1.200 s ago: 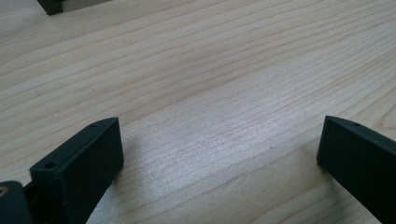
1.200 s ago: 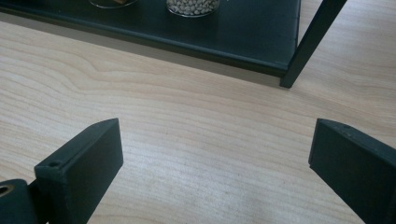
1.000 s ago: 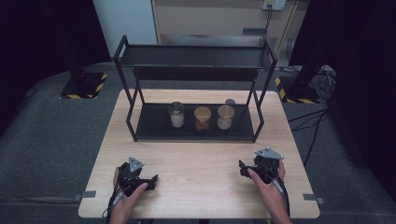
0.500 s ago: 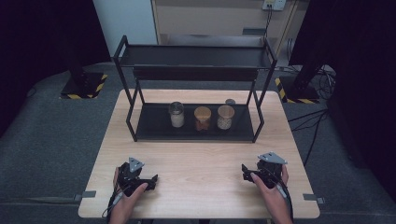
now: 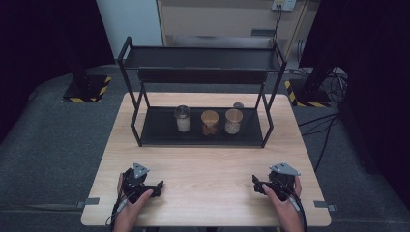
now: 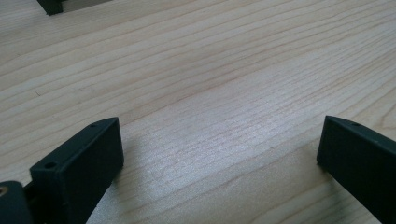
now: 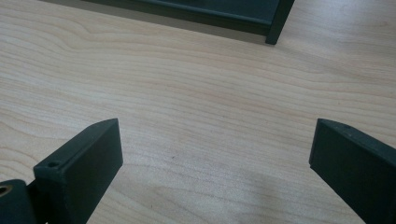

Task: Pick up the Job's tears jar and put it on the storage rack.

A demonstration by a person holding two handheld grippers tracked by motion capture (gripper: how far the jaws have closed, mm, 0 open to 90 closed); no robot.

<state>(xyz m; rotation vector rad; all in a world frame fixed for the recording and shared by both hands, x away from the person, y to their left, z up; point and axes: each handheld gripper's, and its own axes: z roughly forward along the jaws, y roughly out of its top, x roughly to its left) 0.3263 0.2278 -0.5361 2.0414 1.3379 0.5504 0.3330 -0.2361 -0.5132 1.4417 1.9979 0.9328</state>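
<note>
Jars (image 5: pixel 209 122) stood untouched on the rack's (image 5: pixel 145 130) lower shelf; left tool (image 5: pixel 147 186) and right tool (image 5: pixel 261 184) rested wide open and empty on the tabletop (image 5: pixel 208 164), well apart from them. Nothing looked begun.

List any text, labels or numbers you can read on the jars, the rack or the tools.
None can be read.
Jars on the rack: no label legible from the high view; too small to tell.
Left tool and right tool: plain black jaws, no markings.
Table: bare wood grain, no print.
</note>
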